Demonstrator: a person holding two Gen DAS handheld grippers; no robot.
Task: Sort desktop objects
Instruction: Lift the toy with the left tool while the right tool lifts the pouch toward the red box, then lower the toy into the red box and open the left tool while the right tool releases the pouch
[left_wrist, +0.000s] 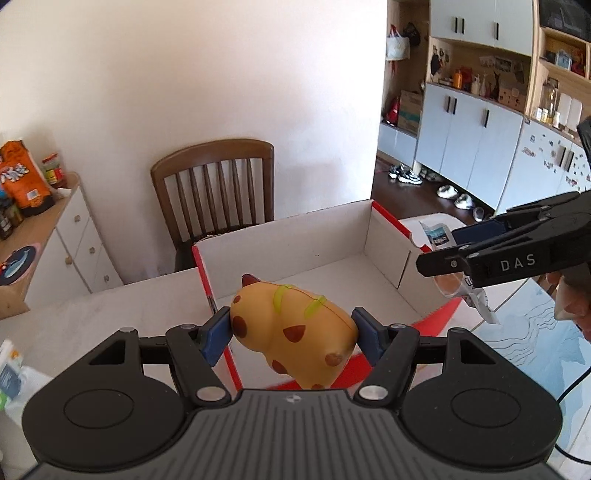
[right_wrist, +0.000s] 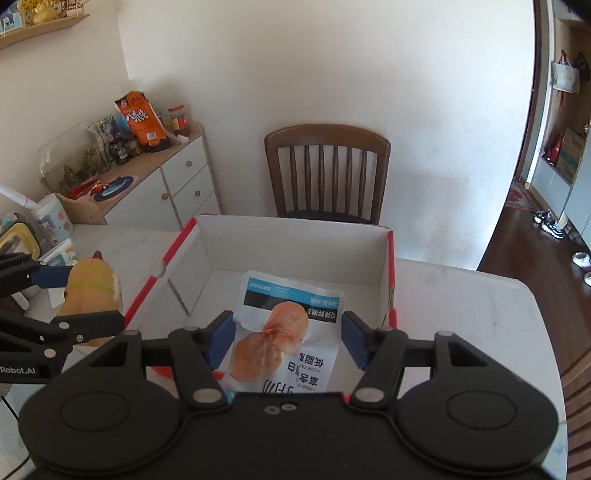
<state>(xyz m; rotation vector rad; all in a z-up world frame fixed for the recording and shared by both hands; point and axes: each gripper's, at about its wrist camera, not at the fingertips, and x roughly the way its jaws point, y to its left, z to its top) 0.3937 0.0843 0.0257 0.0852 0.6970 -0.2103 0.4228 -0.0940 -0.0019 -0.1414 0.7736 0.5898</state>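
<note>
My left gripper (left_wrist: 291, 328) is shut on a yellow spotted toy animal (left_wrist: 295, 332) and holds it over the near left corner of an open white cardboard box with red edges (left_wrist: 295, 236). My right gripper (right_wrist: 288, 332) is shut on a white and blue snack packet with an orange picture (right_wrist: 284, 332), held above the box's near side (right_wrist: 295, 240). In the left wrist view the right gripper (left_wrist: 439, 251) comes in from the right with the packet (left_wrist: 439, 234). In the right wrist view the left gripper (right_wrist: 74, 295) and the toy (right_wrist: 92, 288) are at the left.
A brown wooden chair (left_wrist: 218, 184) stands behind the white table (left_wrist: 110, 314). A low white cabinet (right_wrist: 177, 184) with snack bags and jars is at the left. Cups and small items (right_wrist: 48, 221) sit at the table's left edge. A blue patterned mat (left_wrist: 535, 332) lies at the right.
</note>
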